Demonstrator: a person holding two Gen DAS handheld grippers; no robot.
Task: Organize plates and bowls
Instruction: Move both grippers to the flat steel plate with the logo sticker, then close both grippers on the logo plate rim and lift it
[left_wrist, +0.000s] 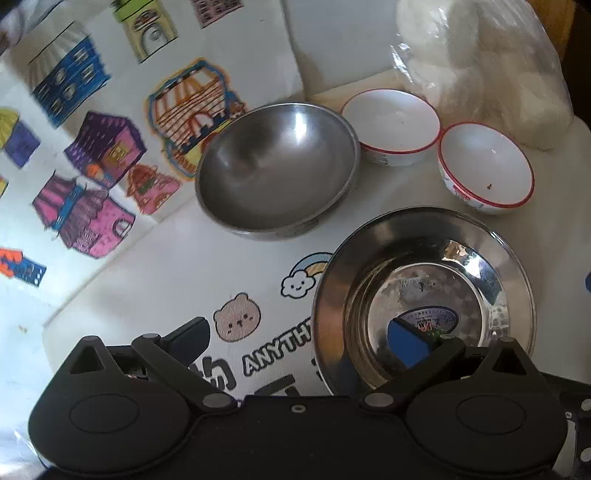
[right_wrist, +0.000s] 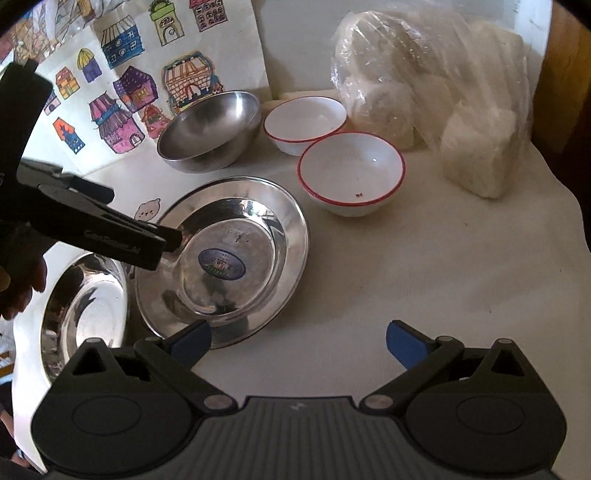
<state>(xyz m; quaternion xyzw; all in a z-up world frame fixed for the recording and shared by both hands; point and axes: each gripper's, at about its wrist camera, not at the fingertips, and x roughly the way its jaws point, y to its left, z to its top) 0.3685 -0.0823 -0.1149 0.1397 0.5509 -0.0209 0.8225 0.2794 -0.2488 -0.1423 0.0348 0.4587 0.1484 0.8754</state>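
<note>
A shiny steel plate (left_wrist: 424, 288) with a blue oval sticker lies on the white cloth; it also shows in the right wrist view (right_wrist: 225, 258). My left gripper (left_wrist: 299, 339) is open, straddling the plate's near-left rim, one finger inside it; it shows from the side in the right wrist view (right_wrist: 162, 240). A second steel plate (right_wrist: 85, 306) lies left of the first. A matte steel bowl (left_wrist: 277, 173) stands behind. Two white red-rimmed bowls (left_wrist: 391, 125) (left_wrist: 485, 166) stand to its right. My right gripper (right_wrist: 299, 343) is open and empty, near the first plate's front edge.
A plastic bag of white lumps (right_wrist: 436, 81) sits at the back right. A sheet with coloured house drawings (left_wrist: 92, 147) leans at the back left. The cloth (right_wrist: 443, 277) has cartoon prints and its edge falls away at the right.
</note>
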